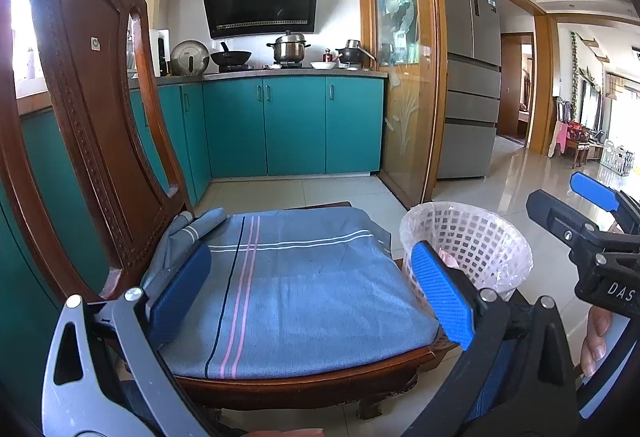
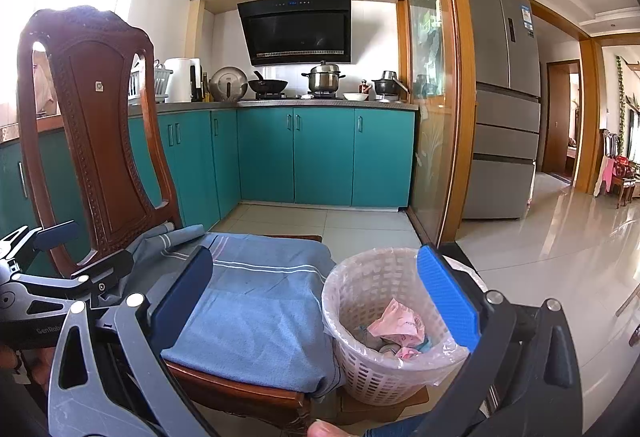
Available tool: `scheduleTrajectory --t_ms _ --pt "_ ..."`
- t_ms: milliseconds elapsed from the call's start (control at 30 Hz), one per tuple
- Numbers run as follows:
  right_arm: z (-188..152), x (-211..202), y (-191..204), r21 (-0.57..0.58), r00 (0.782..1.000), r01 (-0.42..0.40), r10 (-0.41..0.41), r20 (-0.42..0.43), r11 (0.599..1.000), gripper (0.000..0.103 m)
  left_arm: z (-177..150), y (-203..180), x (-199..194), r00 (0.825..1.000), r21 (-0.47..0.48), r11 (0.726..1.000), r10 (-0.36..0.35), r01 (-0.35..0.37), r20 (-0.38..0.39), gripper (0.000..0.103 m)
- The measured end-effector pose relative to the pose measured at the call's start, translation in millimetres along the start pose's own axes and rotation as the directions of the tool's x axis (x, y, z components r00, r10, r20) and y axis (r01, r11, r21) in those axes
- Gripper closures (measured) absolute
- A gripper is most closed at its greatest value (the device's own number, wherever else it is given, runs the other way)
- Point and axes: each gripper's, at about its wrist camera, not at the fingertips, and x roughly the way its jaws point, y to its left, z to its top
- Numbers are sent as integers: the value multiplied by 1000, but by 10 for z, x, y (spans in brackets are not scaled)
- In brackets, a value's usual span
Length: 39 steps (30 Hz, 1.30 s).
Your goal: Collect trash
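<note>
A white lattice trash basket (image 2: 384, 321) lined with a clear bag stands on the floor right of the chair. Crumpled pink paper trash (image 2: 396, 325) lies inside it. The basket also shows in the left wrist view (image 1: 472, 241). My left gripper (image 1: 312, 297) is open and empty over the blue seat cushion (image 1: 300, 285). My right gripper (image 2: 316, 301) is open and empty, above the cushion edge and the basket. The right gripper's body (image 1: 592, 237) shows at the right of the left wrist view. The left gripper's body (image 2: 48, 277) shows at the left of the right wrist view.
A carved wooden chair (image 1: 92, 105) stands in front, backrest to the left. Teal kitchen cabinets (image 2: 320, 157) and a counter with pots are behind. A glass sliding door (image 2: 432, 97) and a grey fridge (image 2: 504, 97) are right. Tiled floor (image 2: 540, 257) extends right.
</note>
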Motion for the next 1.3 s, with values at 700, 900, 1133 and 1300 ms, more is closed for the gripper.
scheduleTrajectory --t_ms 700,900,1133,1300 --pt "-21 52 33 -3 1000 -14 14 -22 1000 3 -50 44 71 1000 -15 1000 2 -2 -29 3" --pt "-42 72 22 -1 999 -15 15 -32 1000 3 -64 50 90 999 -18 1000 -1 1 -35 3" --pt "-42 111 12 3 999 -18 18 -46 1000 3 -92 128 146 998 -70 998 -4 0 -70 3" --pt "-62 132 9 4 998 -20 21 -62 1000 3 -156 145 262 992 -78 996 22 -32 -127 3"
